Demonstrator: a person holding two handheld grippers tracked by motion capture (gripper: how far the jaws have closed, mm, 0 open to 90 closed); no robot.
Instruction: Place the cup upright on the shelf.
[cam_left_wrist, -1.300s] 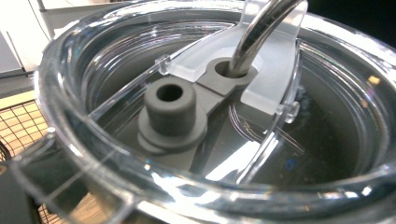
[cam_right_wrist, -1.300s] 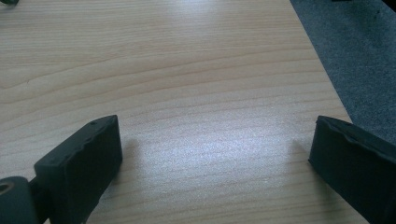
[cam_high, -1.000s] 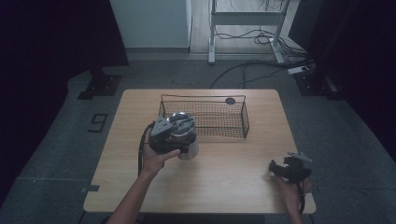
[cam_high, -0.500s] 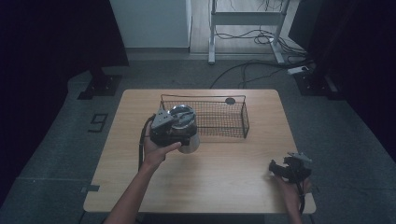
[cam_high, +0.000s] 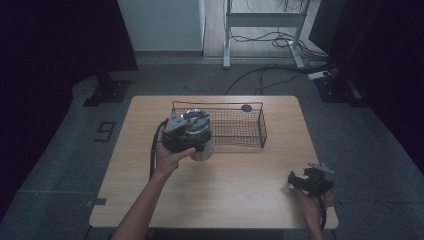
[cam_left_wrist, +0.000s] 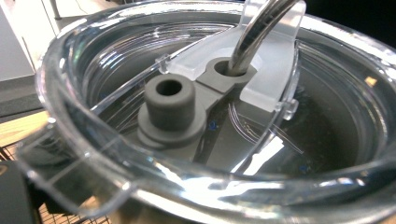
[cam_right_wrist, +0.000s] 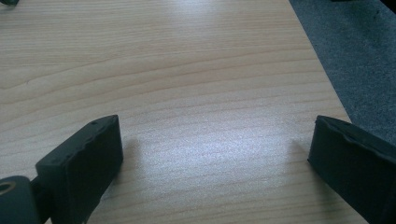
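A tumbler (cam_high: 204, 151) with a clear plastic lid (cam_left_wrist: 196, 107) and a metal straw (cam_left_wrist: 261, 28) hangs just above the table by the left end of the wire basket (cam_high: 235, 127). My left gripper (cam_high: 198, 142) is shut on the tumbler's rim from above, held by a hand. The lid sits right in front of the left gripper view's camera, its grey stopper beside the straw hole. My right gripper (cam_high: 296, 179) rests on the table at the front right. Its jaws stand wide apart (cam_right_wrist: 215, 154) over bare wood.
The black wire basket stands at the back middle of the wooden table (cam_high: 240, 200). A dark round hole (cam_high: 246, 107) lies in the tabletop behind the basket. The table's right edge (cam_right_wrist: 327, 88) runs close to the right gripper, with grey floor beyond.
The left gripper has carried the tumbler a little up and toward the basket. The right gripper has stayed in place.
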